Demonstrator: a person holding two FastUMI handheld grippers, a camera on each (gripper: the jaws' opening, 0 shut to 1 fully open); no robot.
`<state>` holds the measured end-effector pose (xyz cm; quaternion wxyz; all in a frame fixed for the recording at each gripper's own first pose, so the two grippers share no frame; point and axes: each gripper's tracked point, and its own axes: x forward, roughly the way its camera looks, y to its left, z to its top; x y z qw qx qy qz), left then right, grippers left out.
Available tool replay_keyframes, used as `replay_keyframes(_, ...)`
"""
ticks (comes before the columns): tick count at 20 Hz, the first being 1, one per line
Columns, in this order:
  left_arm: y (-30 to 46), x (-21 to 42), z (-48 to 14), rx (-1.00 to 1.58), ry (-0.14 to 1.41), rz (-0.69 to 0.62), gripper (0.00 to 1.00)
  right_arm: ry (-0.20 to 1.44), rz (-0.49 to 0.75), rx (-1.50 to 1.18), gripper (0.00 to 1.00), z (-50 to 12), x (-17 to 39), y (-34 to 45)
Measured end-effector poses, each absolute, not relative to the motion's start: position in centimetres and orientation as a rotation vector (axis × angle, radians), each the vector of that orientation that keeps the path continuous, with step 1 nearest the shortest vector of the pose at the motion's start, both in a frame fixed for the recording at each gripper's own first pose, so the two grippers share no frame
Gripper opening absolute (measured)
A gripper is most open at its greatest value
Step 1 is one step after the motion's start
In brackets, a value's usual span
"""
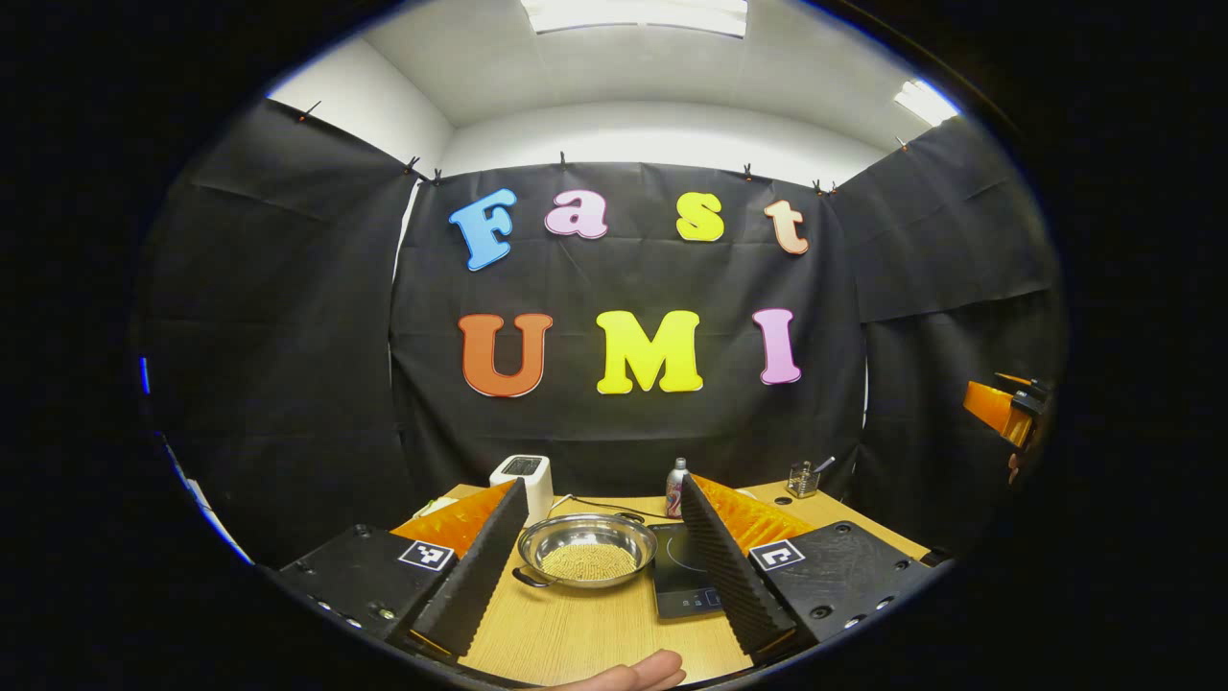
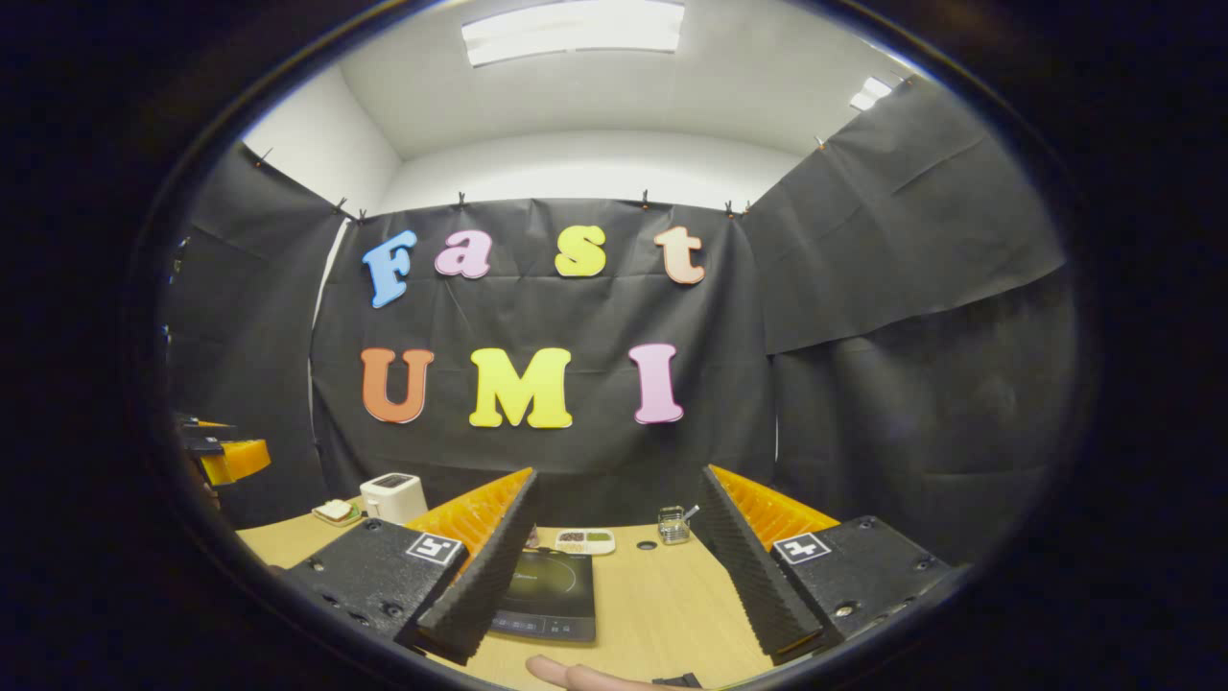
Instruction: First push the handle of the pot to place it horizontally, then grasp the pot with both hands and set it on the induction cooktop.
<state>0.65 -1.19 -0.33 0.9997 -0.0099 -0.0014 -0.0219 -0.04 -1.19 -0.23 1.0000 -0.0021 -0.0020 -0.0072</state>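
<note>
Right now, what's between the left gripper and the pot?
In the left gripper view, only bare wooden table separates the open left gripper from the pot; the induction cooktop sits beside it.

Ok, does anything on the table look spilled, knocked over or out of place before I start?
Nothing looks spilled or toppled. The pot sits upright on the table beside the induction cooktop, not on it, grains inside. Its handle points toward the near left rather than sideways. Both grippers' jaws are open and apart from it.
</note>
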Motion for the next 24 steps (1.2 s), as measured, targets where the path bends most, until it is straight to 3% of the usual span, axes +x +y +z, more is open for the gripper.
replay_keyframes(12, 0.0, 2.3, -1.2, -0.026, -0.007, -0.013, 0.95, 0.014, -0.009, -0.011, 1.00, -1.3, 0.7, -0.9)
replay_keyframes(13, 0.1, 2.4, -1.3, -0.036, -0.004, -0.010, 0.86, 0.015, -0.008, -0.008, 1.00, -1.4, 0.8, -0.9)
replay_keyframes(14, 0.1, 2.7, -1.2, -0.044, -0.005, -0.019, 0.93, 0.016, -0.008, -0.005, 1.00, -1.4, 0.8, -0.9)
replay_keyframes(15, -0.1, 3.0, -1.3, -0.052, -0.003, -0.030, 0.80, 0.016, -0.009, -0.002, 1.00, -1.6, 0.9, -1.0)
replay_keyframes(16, -0.2, 3.2, -1.5, -0.056, 0.004, -0.038, 0.83, 0.016, -0.009, -0.002, 1.00, -1.7, 1.0, -1.0)
replay_keyframes(18, -0.1, 3.7, -2.3, -0.057, 0.028, -0.055, 0.79, 0.018, -0.007, -0.001, 1.00, -2.0, 1.1, -1.0)
replay_keyframes(19, 0.0, 4.1, -2.9, -0.063, 0.050, -0.057, 0.61, 0.020, -0.005, 0.000, 1.00, -2.2, 1.2, -0.9)
replay_keyframes(23, 0.3, 5.9, -5.1, -0.069, 0.116, -0.068, 0.07, 0.030, 0.003, -0.010, 1.00, -3.0, 1.7, -0.4)
replay_keyframes(24, 0.5, 6.3, -6.1, -0.060, 0.147, -0.064, 0.01, 0.032, 0.005, -0.012, 1.00, -3.1, 1.8, -0.3)
